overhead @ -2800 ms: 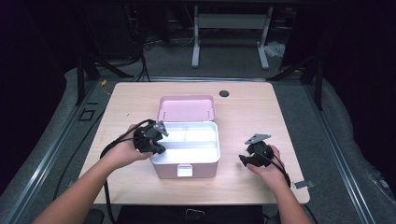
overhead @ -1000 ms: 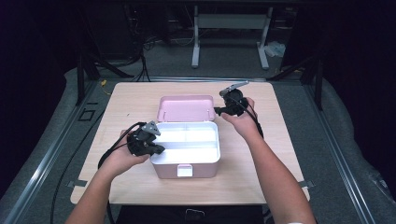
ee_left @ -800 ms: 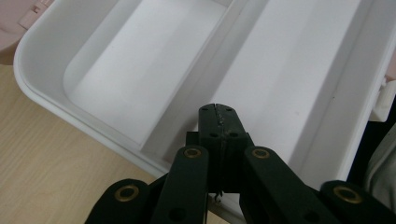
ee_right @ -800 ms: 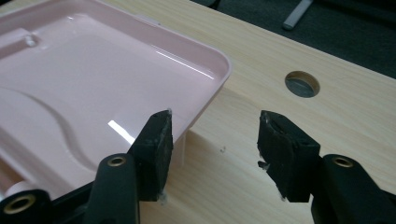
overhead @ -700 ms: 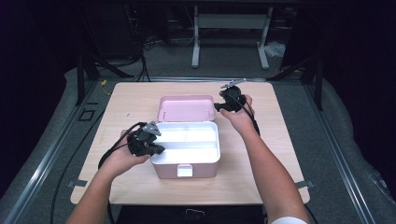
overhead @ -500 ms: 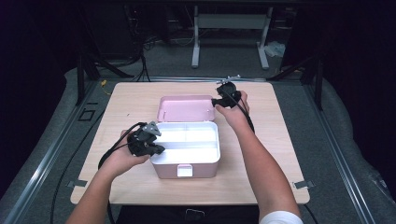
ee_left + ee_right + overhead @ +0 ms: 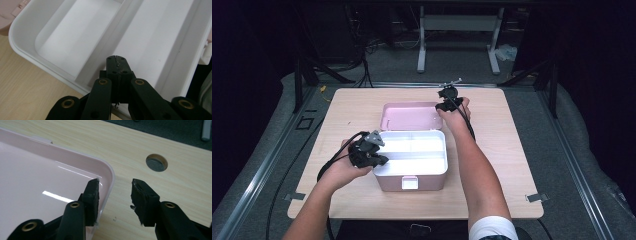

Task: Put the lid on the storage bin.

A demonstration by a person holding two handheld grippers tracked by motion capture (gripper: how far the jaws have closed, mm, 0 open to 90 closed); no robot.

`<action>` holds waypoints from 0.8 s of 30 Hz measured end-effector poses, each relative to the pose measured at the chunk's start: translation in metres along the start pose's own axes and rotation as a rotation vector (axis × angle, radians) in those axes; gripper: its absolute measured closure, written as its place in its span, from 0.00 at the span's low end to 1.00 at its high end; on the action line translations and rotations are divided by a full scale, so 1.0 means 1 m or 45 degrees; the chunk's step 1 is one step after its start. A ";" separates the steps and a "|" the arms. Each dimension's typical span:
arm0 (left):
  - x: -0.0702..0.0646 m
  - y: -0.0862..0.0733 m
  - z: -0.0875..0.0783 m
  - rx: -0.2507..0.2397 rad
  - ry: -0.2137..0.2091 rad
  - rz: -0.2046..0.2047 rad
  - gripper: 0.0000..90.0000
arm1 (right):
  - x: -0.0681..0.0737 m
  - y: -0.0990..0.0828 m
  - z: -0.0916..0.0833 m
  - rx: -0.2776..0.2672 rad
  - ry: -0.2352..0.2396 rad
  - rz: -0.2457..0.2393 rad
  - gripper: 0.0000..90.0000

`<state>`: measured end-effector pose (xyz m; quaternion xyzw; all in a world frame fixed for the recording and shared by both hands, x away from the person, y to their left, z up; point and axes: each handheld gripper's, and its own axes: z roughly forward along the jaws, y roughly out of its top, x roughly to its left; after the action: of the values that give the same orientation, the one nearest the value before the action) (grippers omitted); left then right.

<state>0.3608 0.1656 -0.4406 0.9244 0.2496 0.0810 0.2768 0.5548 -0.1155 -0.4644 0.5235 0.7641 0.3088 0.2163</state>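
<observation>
A pink storage box [image 7: 411, 181] stands open mid-table, its white inner tray [image 7: 414, 150] bare and its pink lid [image 7: 409, 116] lying flat behind it. My left gripper [image 7: 378, 152] rests at the tray's left rim; in the left gripper view its jaws are shut, tips [image 7: 116, 65] over the tray's divider [image 7: 105, 52], holding nothing I can see. My right gripper [image 7: 443, 106] is at the lid's far right corner. In the right gripper view it [image 7: 114, 192] is open, straddling the lid's rim [image 7: 110, 178], one finger inside the lid and one over the table.
The wooden table [image 7: 512, 150] has a round cable hole [image 7: 156, 163] just beyond the lid corner. Cables trail from both grippers. Dark floor and a metal stand [image 7: 457, 30] lie behind the table.
My right gripper has travelled from the table's front right up to the lid's far right corner and now straddles its rim. The left gripper has stayed at the tray's left rim.
</observation>
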 end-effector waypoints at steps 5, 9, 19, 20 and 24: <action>0.001 0.000 0.000 -0.001 -0.005 0.000 1.00 | -0.003 -0.003 0.007 0.018 0.045 0.066 0.69; 0.001 0.000 0.000 0.001 -0.010 0.002 1.00 | -0.002 -0.003 0.011 0.012 0.053 0.075 0.73; 0.000 0.000 0.000 0.005 -0.007 0.007 1.00 | -0.003 -0.004 0.016 0.014 0.105 0.127 0.81; 0.000 0.000 0.000 0.001 0.006 0.006 1.00 | -0.004 -0.004 0.016 0.017 0.108 0.133 0.82; 0.000 0.000 0.000 0.002 0.007 0.007 1.00 | -0.005 -0.004 0.019 0.026 0.136 0.155 0.83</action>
<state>0.3606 0.1651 -0.4405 0.9251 0.2479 0.0841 0.2750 0.5659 -0.1167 -0.4805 0.5541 0.7444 0.3409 0.1506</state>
